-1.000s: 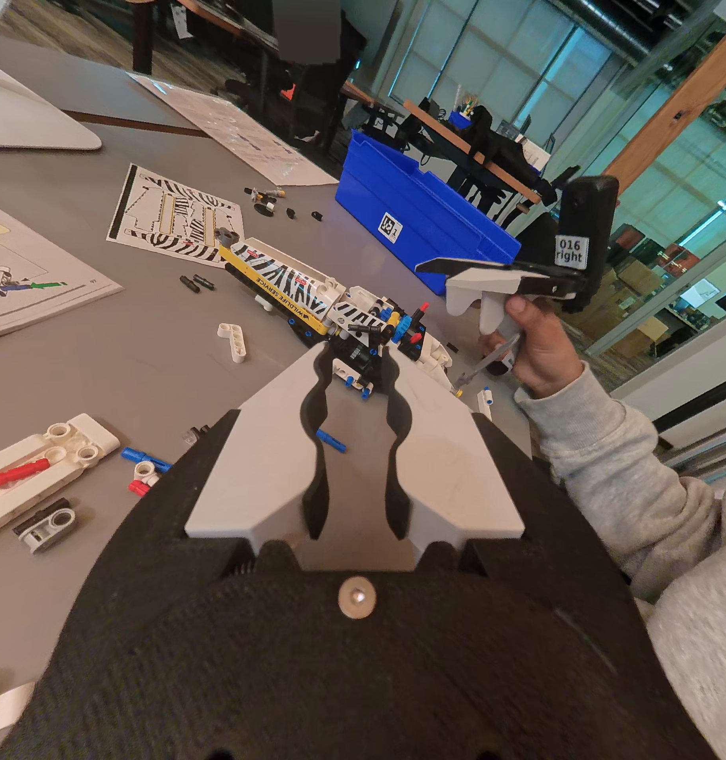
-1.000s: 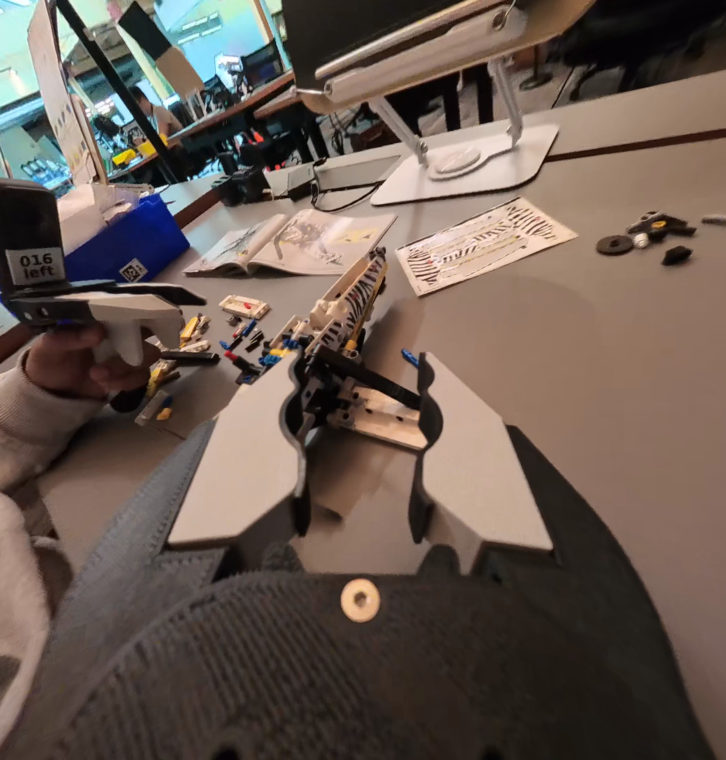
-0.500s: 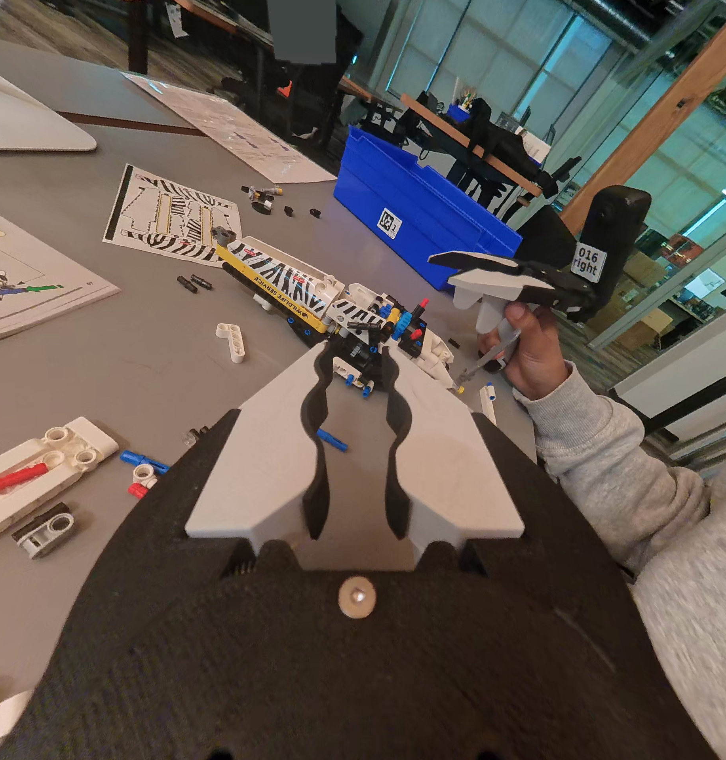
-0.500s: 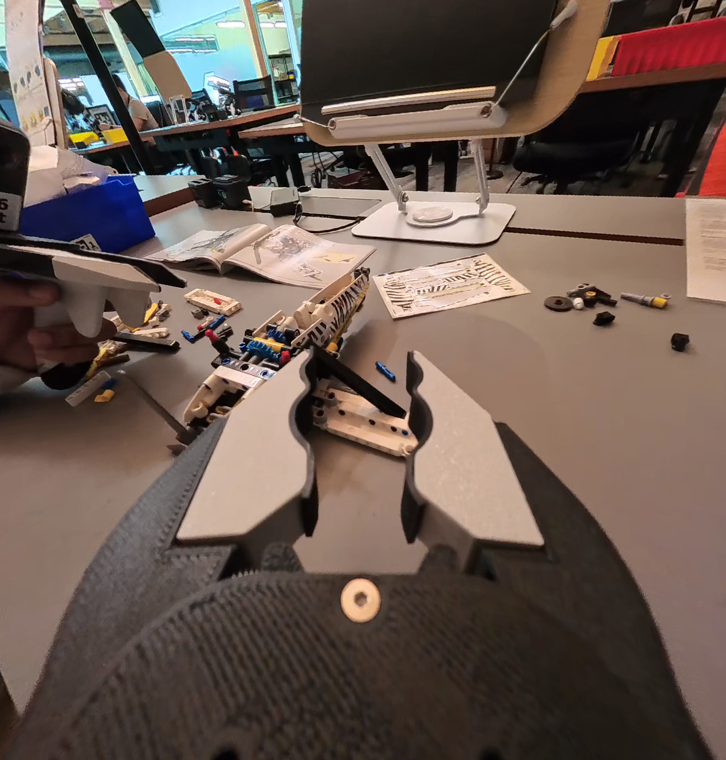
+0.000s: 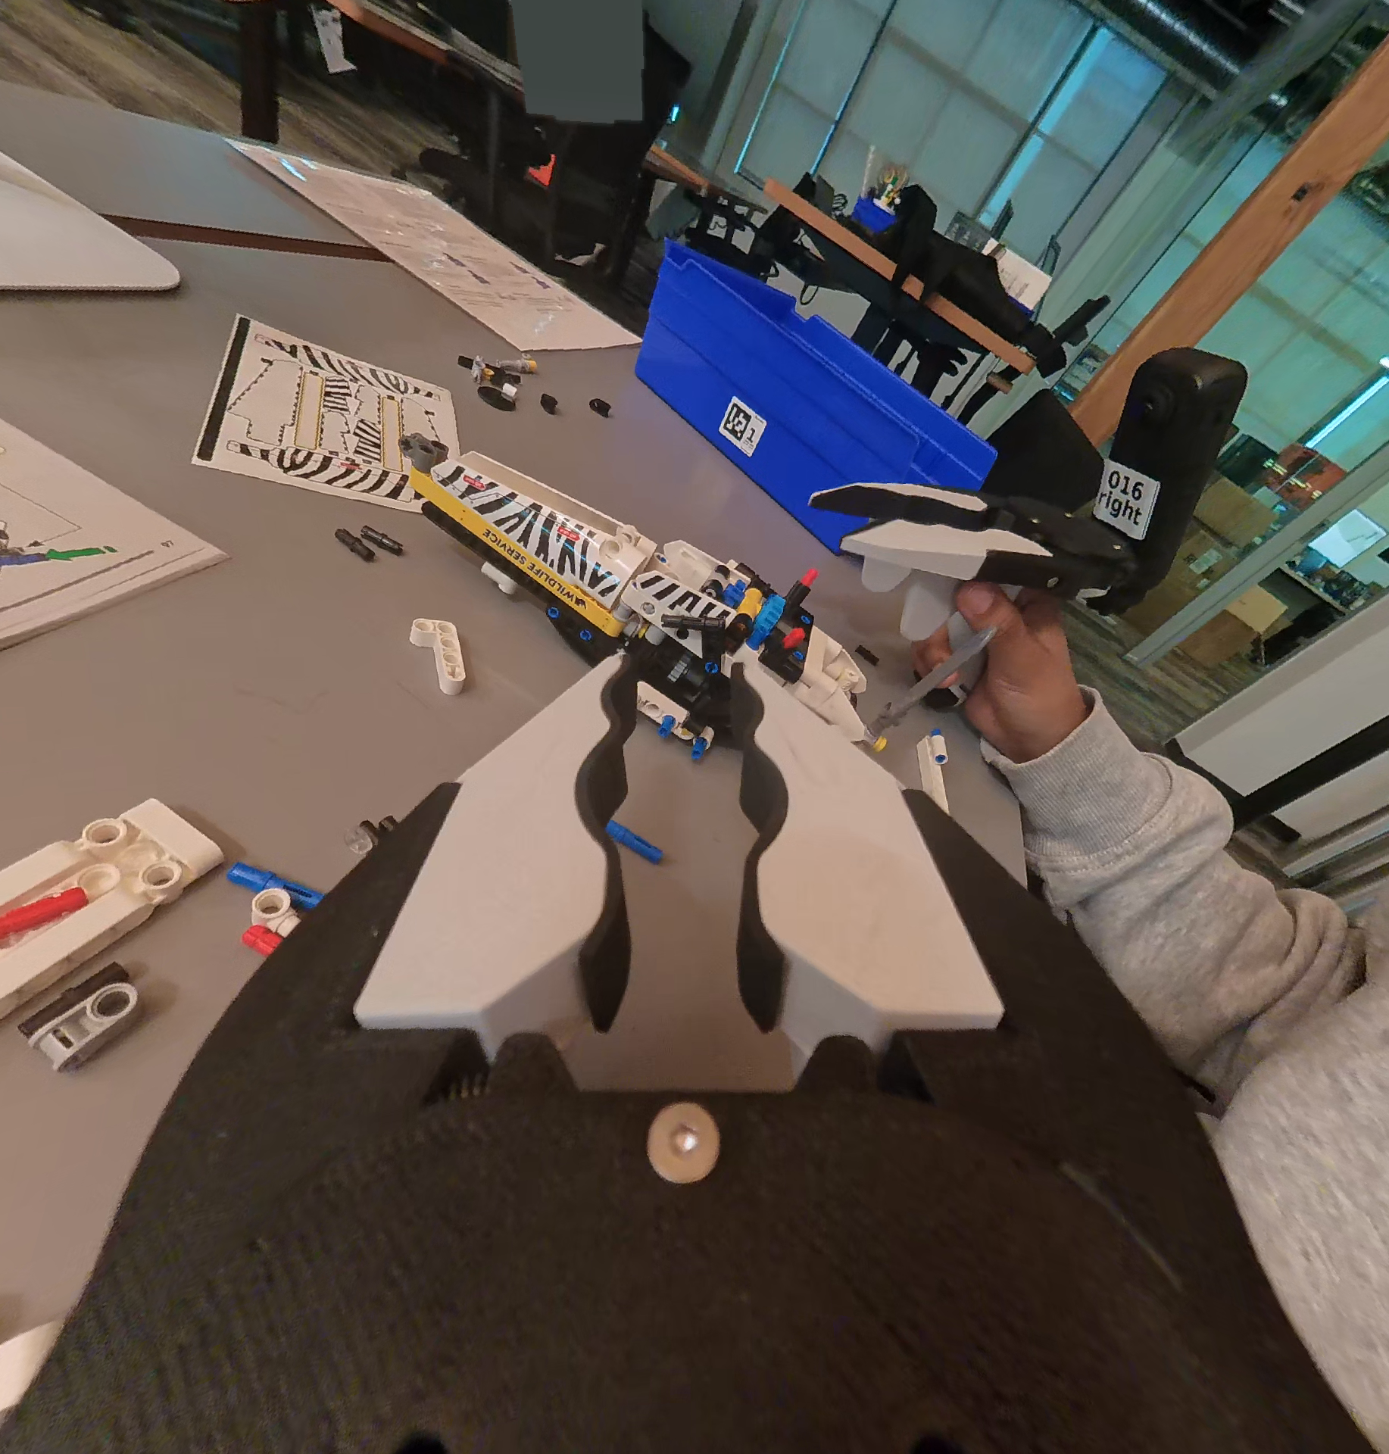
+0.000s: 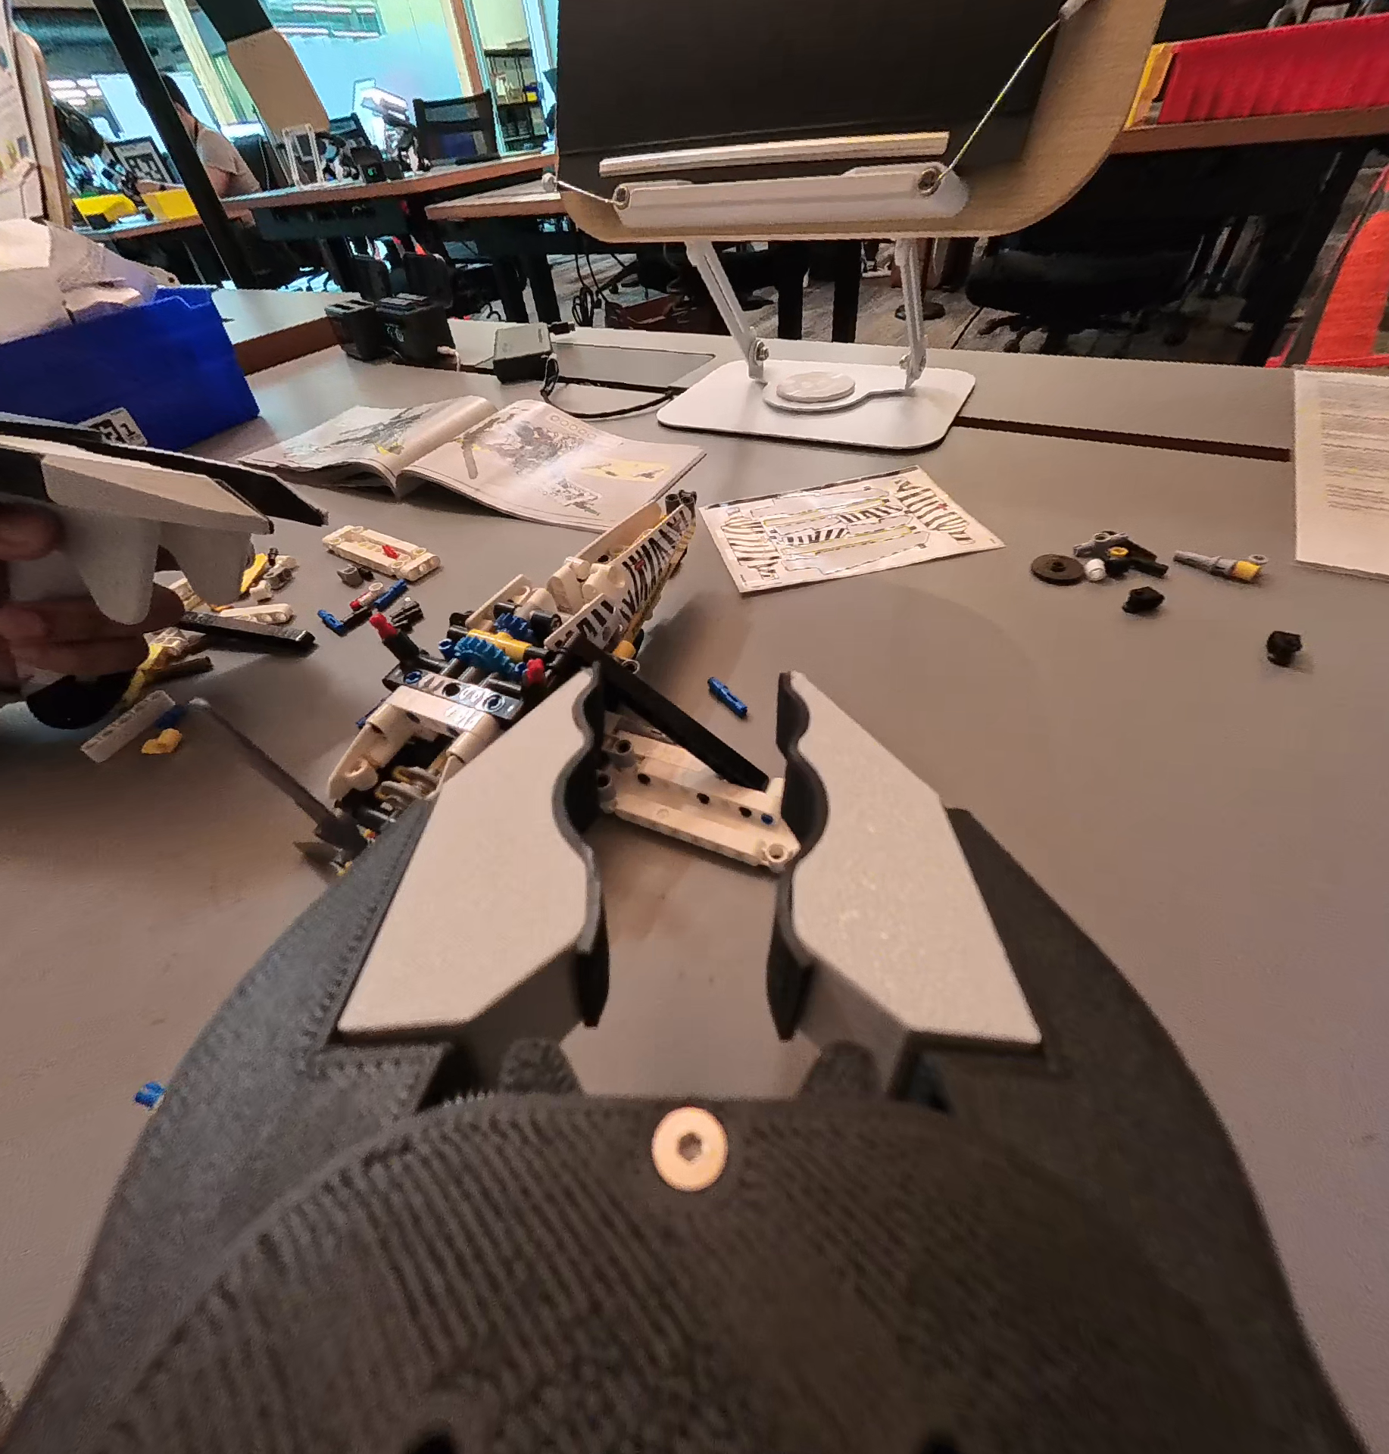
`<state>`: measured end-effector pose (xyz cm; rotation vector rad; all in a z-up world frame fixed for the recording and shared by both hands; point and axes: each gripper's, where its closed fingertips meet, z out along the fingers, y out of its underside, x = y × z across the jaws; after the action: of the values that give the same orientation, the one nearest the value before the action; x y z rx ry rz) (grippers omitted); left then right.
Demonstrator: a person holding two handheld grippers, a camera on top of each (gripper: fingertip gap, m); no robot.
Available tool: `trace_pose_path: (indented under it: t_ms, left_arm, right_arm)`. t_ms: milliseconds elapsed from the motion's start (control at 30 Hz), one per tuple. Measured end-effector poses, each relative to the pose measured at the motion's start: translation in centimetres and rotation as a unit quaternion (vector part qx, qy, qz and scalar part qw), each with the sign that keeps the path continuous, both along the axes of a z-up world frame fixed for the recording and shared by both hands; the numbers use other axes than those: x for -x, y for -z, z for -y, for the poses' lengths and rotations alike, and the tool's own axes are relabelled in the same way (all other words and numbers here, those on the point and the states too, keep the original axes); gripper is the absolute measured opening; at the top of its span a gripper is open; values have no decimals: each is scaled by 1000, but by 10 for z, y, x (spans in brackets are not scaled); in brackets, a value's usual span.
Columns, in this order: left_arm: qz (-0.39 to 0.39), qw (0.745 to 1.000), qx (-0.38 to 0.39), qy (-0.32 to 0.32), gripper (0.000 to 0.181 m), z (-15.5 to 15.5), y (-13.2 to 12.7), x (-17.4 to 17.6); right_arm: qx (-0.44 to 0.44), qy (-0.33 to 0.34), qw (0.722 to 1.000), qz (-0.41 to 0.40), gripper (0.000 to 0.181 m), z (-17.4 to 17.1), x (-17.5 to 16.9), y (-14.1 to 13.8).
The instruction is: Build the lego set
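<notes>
The half-built lego model [image 5: 589, 566], white with zebra stripes and a yellow strip, lies on the grey table [image 5: 203, 708]. My left gripper [image 5: 679, 684] is open and empty, with its tips just short of the model's black geared end. In the right wrist view the model [image 6: 534, 637] lies ahead to the left. My right gripper [image 6: 687, 692] is open and empty, and the model's white side beam with a black rod [image 6: 699, 802] shows between its fingers. The left wrist view shows the right gripper [image 5: 935, 527] held in the air to the right of the model.
A blue bin [image 5: 794, 417] stands behind the model. A sticker sheet [image 6: 849, 527], an open instruction booklet [image 6: 479, 456] and a laptop stand [image 6: 817, 393] lie farther back. Loose parts lie about: a white panel [image 5: 70, 889], a white bent beam [image 5: 439, 653], a blue pin [image 5: 632, 840], small black pieces [image 6: 1108, 562].
The right gripper has risen and drawn back from the model, levelling out and opening wider. The left gripper has barely moved. The model lies as before.
</notes>
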<state>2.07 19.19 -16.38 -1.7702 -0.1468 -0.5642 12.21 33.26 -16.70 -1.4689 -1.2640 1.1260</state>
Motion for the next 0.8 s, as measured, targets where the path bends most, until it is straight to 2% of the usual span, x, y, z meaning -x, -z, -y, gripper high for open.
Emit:
trace_pose_path:
  t_ms: [67,167,267,400,567,800]
  left_arm:
    - [-3,1000,1,0,21,0,1,0]
    - [-8,1000,3,0,21,0,2,0]
    - [-9,1000,4,0,21,-1,2,-1]
    - [-10,1000,5,0,21,-1,3,-1]
    - [-11,1000,4,1,21,-1,3,-1]
    - [-14,1000,5,2,21,-1,3,-3]
  right_arm:
    - [-1,19,1000,23,42,-6,-3,6]
    - [5,55,992,117,45,-20,-12,33]
    - [41,40,982,179,54,-16,-18,52]
    - [99,5,976,196,60,-4,-20,61]
    - [125,-24,974,187,60,6,-18,60]
    - [111,-36,977,176,59,13,-14,51]
